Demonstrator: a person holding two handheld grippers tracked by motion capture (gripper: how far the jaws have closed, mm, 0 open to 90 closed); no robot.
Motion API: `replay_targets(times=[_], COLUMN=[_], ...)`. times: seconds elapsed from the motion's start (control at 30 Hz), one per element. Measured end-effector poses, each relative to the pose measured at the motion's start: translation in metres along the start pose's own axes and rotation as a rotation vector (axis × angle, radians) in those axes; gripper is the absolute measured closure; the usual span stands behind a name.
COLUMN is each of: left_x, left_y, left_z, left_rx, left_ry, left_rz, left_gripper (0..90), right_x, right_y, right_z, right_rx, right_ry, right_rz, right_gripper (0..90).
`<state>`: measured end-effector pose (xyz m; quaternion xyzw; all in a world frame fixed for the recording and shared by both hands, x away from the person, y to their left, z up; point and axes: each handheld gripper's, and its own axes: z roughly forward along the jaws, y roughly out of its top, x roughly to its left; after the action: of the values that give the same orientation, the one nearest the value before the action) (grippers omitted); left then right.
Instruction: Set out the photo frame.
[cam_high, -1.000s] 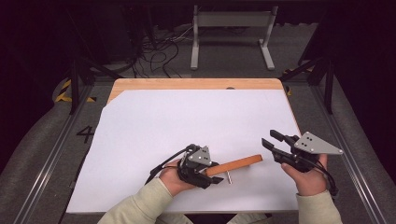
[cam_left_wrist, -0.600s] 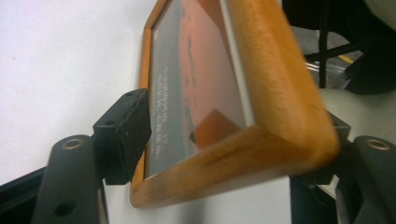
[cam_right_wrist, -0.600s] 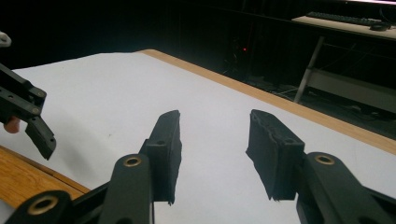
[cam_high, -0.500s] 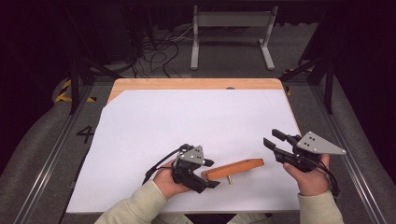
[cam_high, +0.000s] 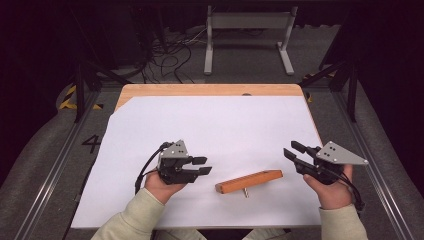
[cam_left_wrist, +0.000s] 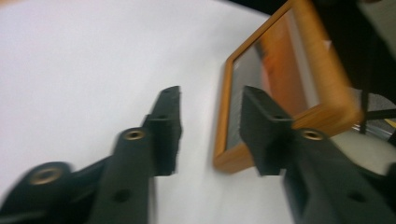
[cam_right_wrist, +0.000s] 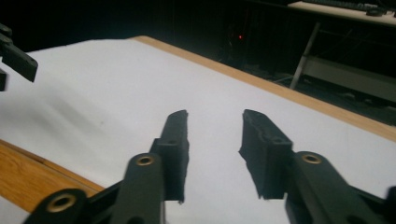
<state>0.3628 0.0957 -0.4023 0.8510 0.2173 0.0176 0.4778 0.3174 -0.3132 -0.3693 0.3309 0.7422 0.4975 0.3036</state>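
White sheet bears wooden block between both grippers' parted jaws.

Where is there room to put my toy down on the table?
The white sheet is bare across its whole far half, up to the wooden edge. It is also free at the near left corner. It gets crowded near the person: the left gripper, the wooden block and the right gripper sit in a row.

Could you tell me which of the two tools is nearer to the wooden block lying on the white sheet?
The left tool: its tips sit just off the wooden block and its near end, while the right tool stands farther off, past the far end.
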Motion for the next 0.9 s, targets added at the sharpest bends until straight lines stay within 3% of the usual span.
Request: replay_targets(times=[0.13, 0.23, 0.43, 0.7, 0.9], left_x=[0.002, 0.001, 0.002, 0.002, 0.004], left_y=[-0.008, -0.012, -0.017, -0.020, -0.021], left_z=[0.021, 0.034, 0.058, 0.066, 0.067], left_rx=[0.100, 0.166, 0.245, 0.277, 0.280], left_ry=[0.002, -0.015, -0.018, -0.062, -0.066], left_rz=[-0.009, -0.004, 0.015, 0.003, -0.005], left_gripper=[81.4, 88.2, 89.6, 89.7, 89.8], right_x=[-0.005, -0.008, -0.010, -0.013, -0.016], right_y=[-0.002, -0.003, -0.011, -0.023, -0.030], right_z=[-0.003, -0.006, -0.009, -0.017, -0.022], right_rx=[0.031, 0.069, 0.123, 0.199, 0.226], right_ry=[-0.014, 0.006, 0.024, 0.061, 0.068], right_rz=[-0.008, -0.015, -0.010, -0.003, 0.011], right_gripper=[77.2, 83.8, 90.0, 90.0, 90.0])
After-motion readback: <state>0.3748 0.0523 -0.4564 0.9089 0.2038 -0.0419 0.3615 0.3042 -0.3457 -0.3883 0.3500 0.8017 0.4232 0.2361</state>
